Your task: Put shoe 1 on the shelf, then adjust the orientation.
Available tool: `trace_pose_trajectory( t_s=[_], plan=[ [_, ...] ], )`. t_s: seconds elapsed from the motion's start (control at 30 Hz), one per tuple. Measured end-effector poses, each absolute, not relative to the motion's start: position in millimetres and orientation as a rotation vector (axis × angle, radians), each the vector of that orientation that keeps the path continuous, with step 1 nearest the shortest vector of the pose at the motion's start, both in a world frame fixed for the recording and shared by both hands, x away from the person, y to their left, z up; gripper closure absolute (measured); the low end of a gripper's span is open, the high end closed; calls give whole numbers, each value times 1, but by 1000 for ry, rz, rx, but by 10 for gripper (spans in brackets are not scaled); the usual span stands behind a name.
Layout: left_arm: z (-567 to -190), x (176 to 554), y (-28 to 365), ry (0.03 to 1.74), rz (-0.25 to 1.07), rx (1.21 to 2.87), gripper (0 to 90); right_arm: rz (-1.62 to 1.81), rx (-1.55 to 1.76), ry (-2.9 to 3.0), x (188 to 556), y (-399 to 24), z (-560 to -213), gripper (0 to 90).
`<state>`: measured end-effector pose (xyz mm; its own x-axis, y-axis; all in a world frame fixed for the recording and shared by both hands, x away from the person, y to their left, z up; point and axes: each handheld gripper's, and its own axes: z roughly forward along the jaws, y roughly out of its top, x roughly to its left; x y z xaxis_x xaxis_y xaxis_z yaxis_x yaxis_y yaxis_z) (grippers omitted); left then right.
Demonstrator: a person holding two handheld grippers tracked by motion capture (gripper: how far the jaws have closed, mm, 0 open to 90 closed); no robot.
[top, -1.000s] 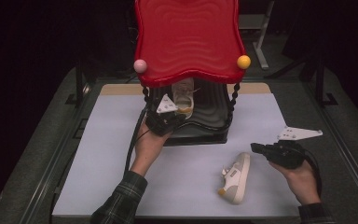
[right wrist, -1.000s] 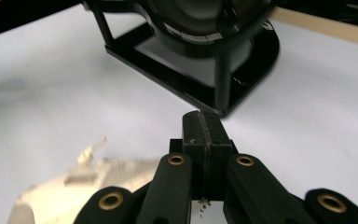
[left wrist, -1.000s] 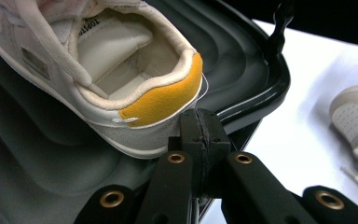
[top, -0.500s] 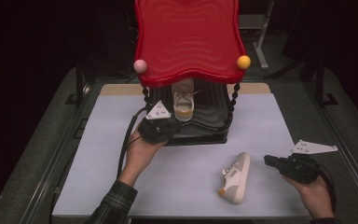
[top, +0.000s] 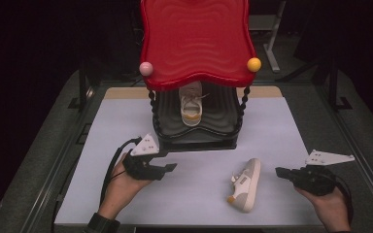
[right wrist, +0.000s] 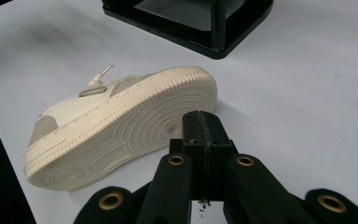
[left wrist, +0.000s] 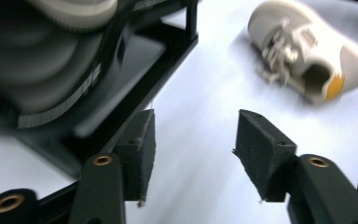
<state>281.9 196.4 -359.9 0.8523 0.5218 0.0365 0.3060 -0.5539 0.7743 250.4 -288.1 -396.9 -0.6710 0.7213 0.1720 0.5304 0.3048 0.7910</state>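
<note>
One shoe (top: 191, 102) sits on the rack (top: 196, 131) shelf; second shoe (top: 245, 183) lies on its side on the surface (top: 281, 126). Left claw (top: 167, 168) wide, right claw (top: 280, 173) closed, both empty. Best: open right, pinch the heel collar, not the sole.

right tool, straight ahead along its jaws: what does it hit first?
Most likely the shoe lying on its side. The right tool, jaws shut, points at its sole, with a gap of white table between; depth is uncertain.
</note>
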Motion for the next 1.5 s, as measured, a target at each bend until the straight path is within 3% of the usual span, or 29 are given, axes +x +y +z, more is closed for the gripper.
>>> trace_pose_trajectory(
  t_s=[0.37,0.47,0.6,0.8,1.5],
  plan=[
    [-422,265,254,749,402,2286,269,1341,1095,2344,248,-281,-389,896],
    [-434,269,269,816,363,2288,174,1351,1067,2363,249,-276,-389,895],
    [-443,270,273,844,363,2309,136,1353,1051,2378,249,-272,-388,896],
    [-452,271,282,817,350,2229,132,1364,1020,2407,250,-264,-389,895],
    [-452,271,282,816,351,2228,133,1313,989,2498,256,-246,-400,896]
  ],
)
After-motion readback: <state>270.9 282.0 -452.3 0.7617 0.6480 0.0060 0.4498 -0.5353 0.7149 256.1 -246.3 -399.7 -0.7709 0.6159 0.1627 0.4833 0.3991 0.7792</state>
